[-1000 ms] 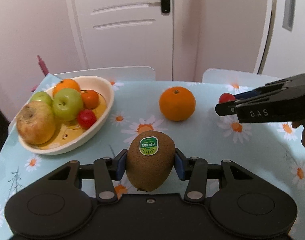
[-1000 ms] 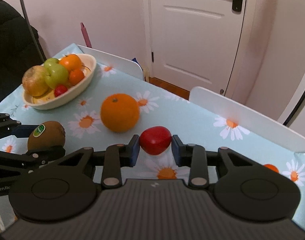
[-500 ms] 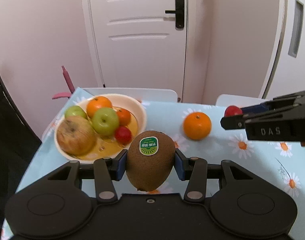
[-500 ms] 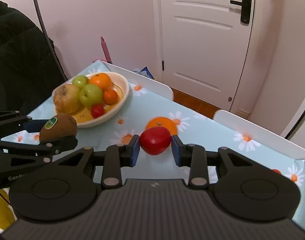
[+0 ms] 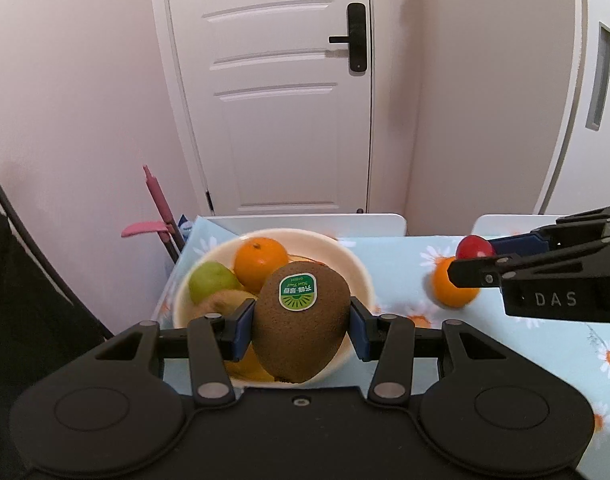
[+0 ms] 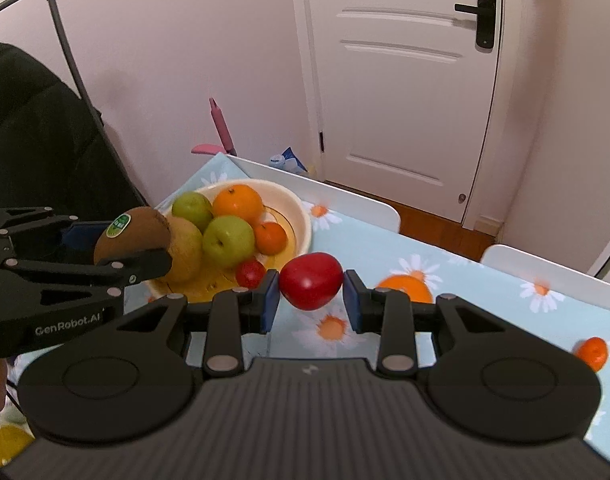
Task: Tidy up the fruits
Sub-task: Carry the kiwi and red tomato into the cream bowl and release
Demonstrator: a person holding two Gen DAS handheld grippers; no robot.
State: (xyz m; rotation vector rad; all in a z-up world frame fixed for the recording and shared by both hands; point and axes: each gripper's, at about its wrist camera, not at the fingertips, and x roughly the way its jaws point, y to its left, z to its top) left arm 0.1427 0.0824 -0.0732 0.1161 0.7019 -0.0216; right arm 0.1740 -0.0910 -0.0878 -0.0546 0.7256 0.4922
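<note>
My left gripper [image 5: 301,330] is shut on a brown kiwi [image 5: 301,332] with a green sticker and holds it above the near rim of the cream fruit bowl [image 5: 353,268]. The kiwi [image 6: 131,234] also shows in the right wrist view, over the bowl's [image 6: 301,220] left side. My right gripper [image 6: 311,300] is shut on a red fruit [image 6: 311,286], held above the table just right of the bowl. The bowl holds an orange [image 6: 237,202], two green apples [image 6: 228,240], a brownish pear [image 6: 185,248], a small orange [image 6: 269,237] and a small red fruit [image 6: 250,273].
A loose orange [image 6: 405,288] lies on the daisy tablecloth [image 6: 485,280] behind my right gripper. A small orange [image 6: 592,353] lies near the right edge. White chair backs [image 6: 345,196] stand at the table's far side. A dark coat [image 6: 37,140] hangs at the left.
Both grippers have risen and moved left toward the bowl with their fruit. The kiwi now hangs over the bowl, and the red fruit is close beside it.
</note>
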